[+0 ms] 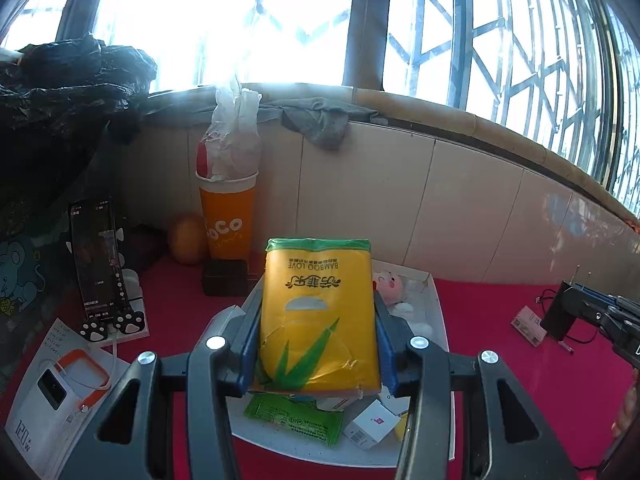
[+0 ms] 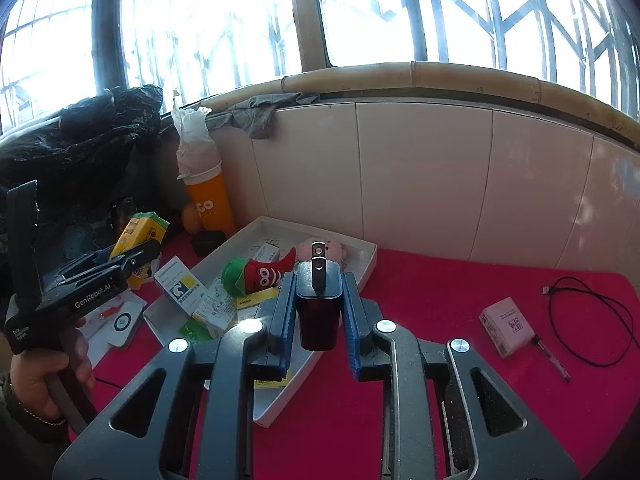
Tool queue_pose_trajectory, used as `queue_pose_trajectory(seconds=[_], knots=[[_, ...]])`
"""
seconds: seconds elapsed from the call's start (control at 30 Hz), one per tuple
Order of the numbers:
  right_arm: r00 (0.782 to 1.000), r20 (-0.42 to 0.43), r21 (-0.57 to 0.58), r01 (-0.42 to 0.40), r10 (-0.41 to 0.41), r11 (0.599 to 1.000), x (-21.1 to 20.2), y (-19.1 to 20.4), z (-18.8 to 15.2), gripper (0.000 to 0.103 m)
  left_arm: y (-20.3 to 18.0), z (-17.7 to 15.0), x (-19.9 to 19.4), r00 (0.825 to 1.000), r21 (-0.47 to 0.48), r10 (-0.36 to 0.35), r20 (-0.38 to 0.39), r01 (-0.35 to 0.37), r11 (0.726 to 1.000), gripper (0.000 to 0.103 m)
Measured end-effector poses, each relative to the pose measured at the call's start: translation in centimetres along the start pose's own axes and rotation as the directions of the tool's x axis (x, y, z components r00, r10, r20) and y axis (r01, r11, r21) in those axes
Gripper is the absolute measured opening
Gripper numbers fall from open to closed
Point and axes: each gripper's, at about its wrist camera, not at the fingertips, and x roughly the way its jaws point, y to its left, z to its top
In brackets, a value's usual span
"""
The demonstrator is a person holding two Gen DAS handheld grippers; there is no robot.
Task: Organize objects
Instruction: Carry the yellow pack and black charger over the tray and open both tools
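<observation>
The yellow tissue pack [image 1: 318, 312] covers most of the white tray [image 1: 438, 308], leaving only part of the pink plush pig [image 1: 387, 282] showing. On the right, the bottom frame edge cuts off the tray's near corner. Small print on the pink box [image 2: 507, 326] is unreadable.

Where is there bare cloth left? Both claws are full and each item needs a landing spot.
Bare red cloth lies between the white tray and the pink box, up to the tiled wall. The tray is crowded with boxes and plush toys. The corner by the orange cup and phone is cluttered too.
</observation>
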Motion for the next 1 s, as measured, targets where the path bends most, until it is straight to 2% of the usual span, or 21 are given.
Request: queue_pose_trajectory(seconds=[0.23, 0.43, 0.6, 0.83, 1.0], knots=[[0.997, -0.076, -0.009, -0.032, 0.031, 0.999, 4.7, 1.6, 1.8, 0.021, -0.2, 0.4, 3.4, 0.998, 0.056, 0.041, -0.05, -0.038, 0.998, 0.048], [0.992, -0.125, -0.039, -0.026, 0.021, 0.999, 8.9, 2.9, 2.6, 0.021, -1.2, 0.7, 5.8, 0.995, 0.12, 0.07, -0.074, -0.061, 0.991, 0.048], [0.987, -0.158, -0.008, -0.028, 0.027, 1.0, 11.7, 2.9, 3.0, 0.021, -1.5, 0.6, 7.7, 0.991, 0.138, 0.08, -0.105, -0.065, 0.988, 0.048], [0.981, -0.196, -0.013, -0.006, 0.003, 1.0, 15.1, 3.1, 3.2, 0.021, -0.7, 0.9, 10.6, 0.981, 0.119, 0.106, -0.16, -0.087, 0.989, 0.048], [0.977, -0.215, 0.024, 0.005, 0.0, 1.0, 17.5, 2.5, 3.1, 0.021, 1.2, 1.7, 12.8, 0.974, 0.01, 0.038, -0.223, -0.037, 0.999, 0.048]])
